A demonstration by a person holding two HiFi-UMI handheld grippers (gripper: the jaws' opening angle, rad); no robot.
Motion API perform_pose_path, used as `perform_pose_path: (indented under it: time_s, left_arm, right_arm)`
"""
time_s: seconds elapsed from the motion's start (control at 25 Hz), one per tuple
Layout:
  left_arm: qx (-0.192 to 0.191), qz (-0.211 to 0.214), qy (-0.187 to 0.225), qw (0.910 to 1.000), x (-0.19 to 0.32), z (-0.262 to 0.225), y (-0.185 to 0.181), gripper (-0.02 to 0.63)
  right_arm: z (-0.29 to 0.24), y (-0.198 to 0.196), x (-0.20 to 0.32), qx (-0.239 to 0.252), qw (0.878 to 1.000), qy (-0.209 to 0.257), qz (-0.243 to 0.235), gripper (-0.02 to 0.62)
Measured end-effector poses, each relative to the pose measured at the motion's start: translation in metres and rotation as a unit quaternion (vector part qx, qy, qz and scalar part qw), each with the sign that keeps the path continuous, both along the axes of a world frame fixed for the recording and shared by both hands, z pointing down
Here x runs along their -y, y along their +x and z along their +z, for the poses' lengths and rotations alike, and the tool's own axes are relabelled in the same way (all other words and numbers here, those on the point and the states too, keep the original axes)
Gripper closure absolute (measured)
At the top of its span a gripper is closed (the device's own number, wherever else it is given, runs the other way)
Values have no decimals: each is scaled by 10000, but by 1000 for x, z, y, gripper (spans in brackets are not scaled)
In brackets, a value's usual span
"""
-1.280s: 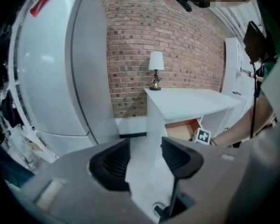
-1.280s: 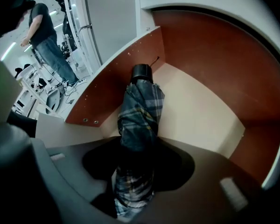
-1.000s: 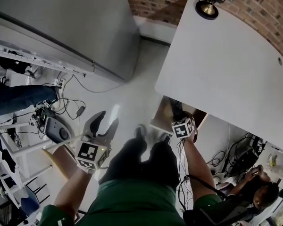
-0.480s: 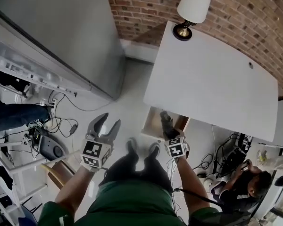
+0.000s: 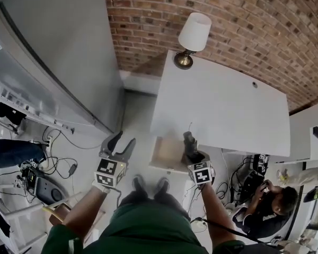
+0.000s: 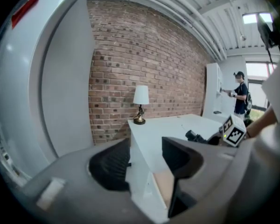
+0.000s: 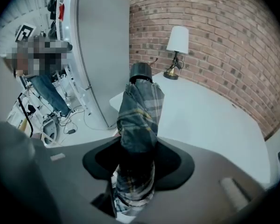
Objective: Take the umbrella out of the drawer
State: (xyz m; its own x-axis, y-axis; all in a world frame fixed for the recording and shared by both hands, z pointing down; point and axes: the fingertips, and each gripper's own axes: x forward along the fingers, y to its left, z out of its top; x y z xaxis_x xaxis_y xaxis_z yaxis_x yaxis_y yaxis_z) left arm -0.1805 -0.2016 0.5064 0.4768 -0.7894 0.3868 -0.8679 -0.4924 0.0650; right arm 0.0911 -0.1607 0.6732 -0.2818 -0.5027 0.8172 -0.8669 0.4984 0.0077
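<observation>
In the right gripper view my right gripper [image 7: 137, 160] is shut on a folded plaid umbrella [image 7: 140, 111]. The umbrella's black end cap [image 7: 141, 73] points up and away from the jaws. The head view has the umbrella [image 5: 189, 143] standing out of my right gripper [image 5: 191, 153], above the open wooden-floored drawer [image 5: 164, 155] at the white table's near edge. My left gripper [image 5: 120, 142] hangs over the floor left of the drawer. Its jaws stand open around nothing in the left gripper view [image 6: 144, 157].
The white table [image 5: 222, 107] carries a lamp [image 5: 193, 36] at its far corner, against a brick wall [image 5: 244, 20]. A tall grey cabinet [image 5: 58, 52] stands at the left. Cables and devices [image 5: 37, 176] lie on the floor; a person [image 5: 267, 202] sits lower right.
Both grippers have risen. The right one has lifted the umbrella up out of the drawer to the table's edge; the left stayed open. The head view tilted up toward the wall.
</observation>
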Motion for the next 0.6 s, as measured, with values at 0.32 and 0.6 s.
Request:
perform_pose_path:
  time_s: [0.32,0.6]
  left_arm:
    - [-69,356,248,9990,20,-19,5,391]
    - [94,275,333,9990,40,-25,25,391]
  right_arm:
    - [-49,50,35,-415,9970,429,497,405]
    - [-70,132,84,-628,9925,537,897,405]
